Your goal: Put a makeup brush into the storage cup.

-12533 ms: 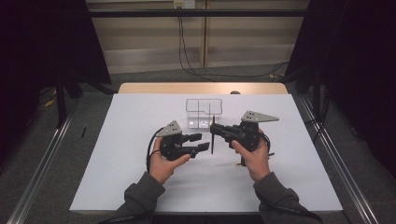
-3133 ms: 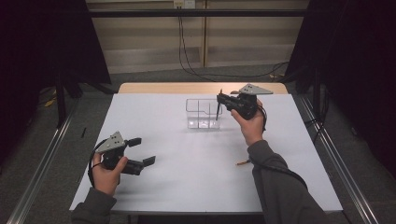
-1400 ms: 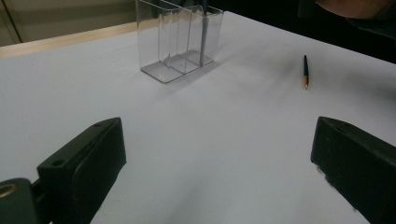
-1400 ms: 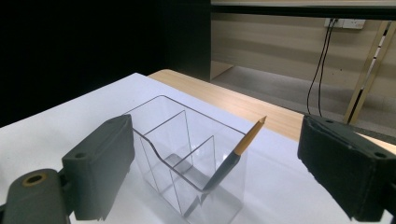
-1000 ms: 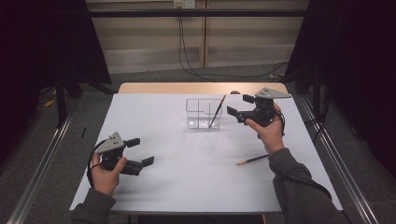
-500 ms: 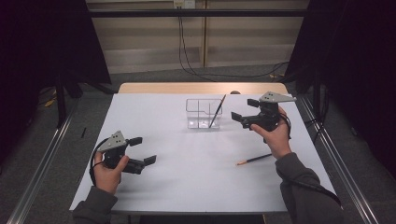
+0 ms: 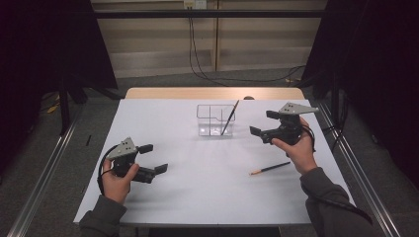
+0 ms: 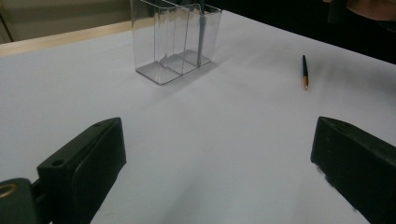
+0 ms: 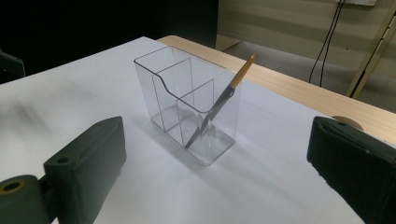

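High view had one pencil (image 7: 229, 117) leaning in the clear organizer (image 7: 215, 120), the other pencil (image 7: 270, 168) flat on the counter (image 7: 197, 192). Your right gripper (image 7: 261, 123) and left gripper (image 7: 150, 159) were wide open, empty. Next you'd probably grab the loose one.

The white table (image 7: 197, 192) carries a clear organizer (image 7: 215, 120); a pencil (image 7: 270, 168) lies well apart, right of it.

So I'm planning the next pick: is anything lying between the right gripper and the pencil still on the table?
Nothing visible does. The pencil lies alone on the white table, just in front of the person's right hand, and the right gripper is open above bare surface. The clear organizer stands off to the side.
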